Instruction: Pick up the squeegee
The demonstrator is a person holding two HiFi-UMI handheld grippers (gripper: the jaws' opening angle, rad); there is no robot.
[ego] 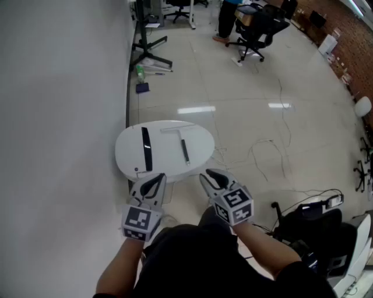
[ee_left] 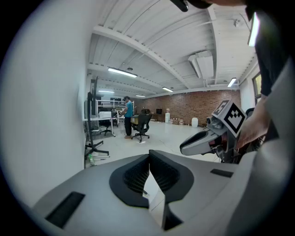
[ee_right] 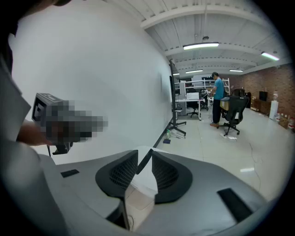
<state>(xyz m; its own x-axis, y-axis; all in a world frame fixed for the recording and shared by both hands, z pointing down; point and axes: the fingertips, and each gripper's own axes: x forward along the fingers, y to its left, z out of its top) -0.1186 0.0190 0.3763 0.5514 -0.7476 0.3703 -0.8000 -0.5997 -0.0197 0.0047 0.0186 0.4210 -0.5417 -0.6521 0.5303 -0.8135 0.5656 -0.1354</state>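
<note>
A squeegee (ego: 184, 145) with a pale crossbar head and a dark grey handle lies on a white oval table (ego: 125, 152). A long black strip (ego: 146, 148) lies to its left. Both grippers hover side by side at the table's near edge, short of the squeegee. My left gripper (ego: 156, 178) (ee_left: 149, 156) has its ribbed pads together with nothing held. My right gripper (ego: 212, 174) (ee_right: 144, 154) is likewise shut and holds nothing; the black strip (ee_right: 145, 160) shows through the slit between its jaws. The right gripper (ee_left: 183, 148) also shows in the left gripper view.
A white wall (ego: 58, 87) runs along the left, close to the table. Behind the table are a black stand base (ego: 148, 53), a green bottle (ego: 140, 72) and a blue item (ego: 143, 88). Cables (ego: 262, 152) trail on the floor; black gear (ego: 315, 224) sits right. A person (ego: 227, 17) and an office chair (ego: 257, 34) stand far off.
</note>
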